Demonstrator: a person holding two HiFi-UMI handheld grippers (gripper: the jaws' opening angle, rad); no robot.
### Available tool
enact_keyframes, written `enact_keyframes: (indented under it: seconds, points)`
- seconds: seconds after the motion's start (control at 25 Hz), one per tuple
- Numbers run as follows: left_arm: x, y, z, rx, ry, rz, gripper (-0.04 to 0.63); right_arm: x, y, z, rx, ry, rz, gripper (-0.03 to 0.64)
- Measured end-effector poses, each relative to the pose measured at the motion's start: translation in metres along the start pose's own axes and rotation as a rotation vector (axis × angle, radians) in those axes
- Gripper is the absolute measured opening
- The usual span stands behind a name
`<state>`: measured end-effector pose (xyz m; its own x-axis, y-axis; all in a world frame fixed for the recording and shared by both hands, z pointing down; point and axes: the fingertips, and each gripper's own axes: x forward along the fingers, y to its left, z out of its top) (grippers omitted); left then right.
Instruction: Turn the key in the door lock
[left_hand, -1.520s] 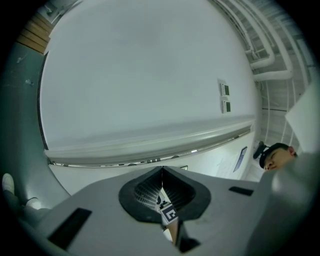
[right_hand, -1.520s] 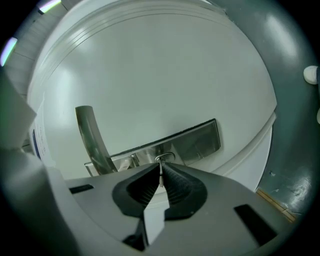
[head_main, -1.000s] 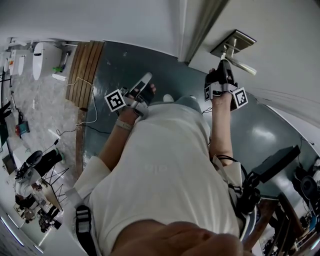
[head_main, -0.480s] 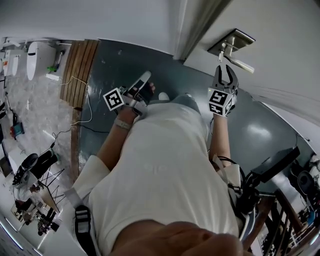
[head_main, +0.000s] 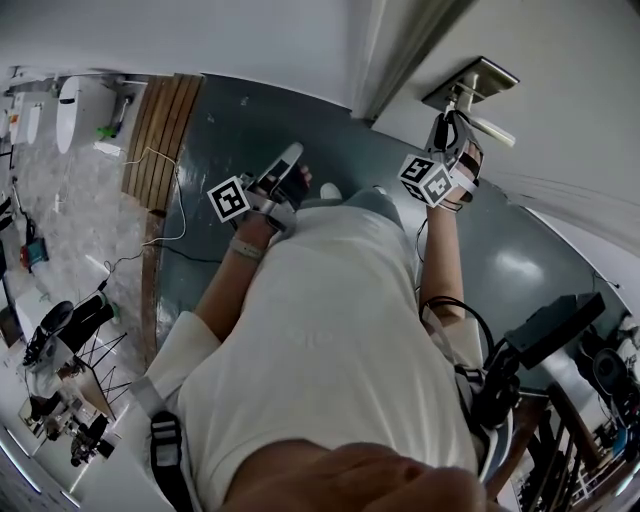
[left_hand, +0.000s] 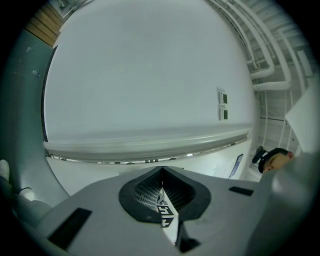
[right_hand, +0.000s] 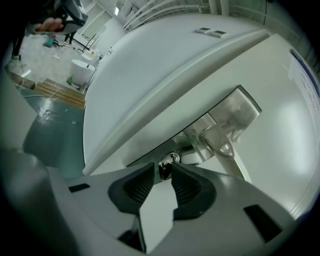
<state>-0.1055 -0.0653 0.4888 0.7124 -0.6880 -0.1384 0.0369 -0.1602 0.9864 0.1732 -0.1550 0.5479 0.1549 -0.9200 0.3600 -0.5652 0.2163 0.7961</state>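
Observation:
A silver lock plate (right_hand: 235, 112) with a lever handle (right_hand: 220, 145) sits on the white door (head_main: 560, 60). A small dark key (right_hand: 164, 171) sticks out of the lock below the handle. My right gripper (right_hand: 163, 167) is up at it. Its jaws have just been opening and now stand apart, with the key head between their tips; I see no firm press on it. In the head view the right gripper (head_main: 450, 118) is raised to the plate (head_main: 470, 85). My left gripper (head_main: 290, 160) hangs idle by the person's side, shut (left_hand: 162, 170) and holding nothing.
The door frame (head_main: 390, 60) runs up just left of the lock. Below lies a grey-green floor (head_main: 240, 130) with wooden boards (head_main: 165, 140) and a cable at the left. Dark equipment (head_main: 550, 330) stands at the lower right. The person's white shirt (head_main: 320, 340) fills the middle.
The right gripper let go of the key, drew back from the lock with its jaws spread, then rolled and came back up to the key. The left gripper stayed put.

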Motion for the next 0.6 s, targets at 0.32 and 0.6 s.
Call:
enact_keyframes:
  seconds: [0.32, 0.6]
  points:
    - [-0.0041, 0.0006, 0.0029, -0.007, -0.009, 0.000, 0.008, 0.0037, -0.0057, 0.0026, 0.027, 0.009, -0.069, 0.087]
    - [-0.0045, 0.0018, 0.0023, -0.012, -0.005, 0.002, 0.008, 0.0012, -0.0098, 0.0027, 0.161, -0.003, -0.057, 0.061]
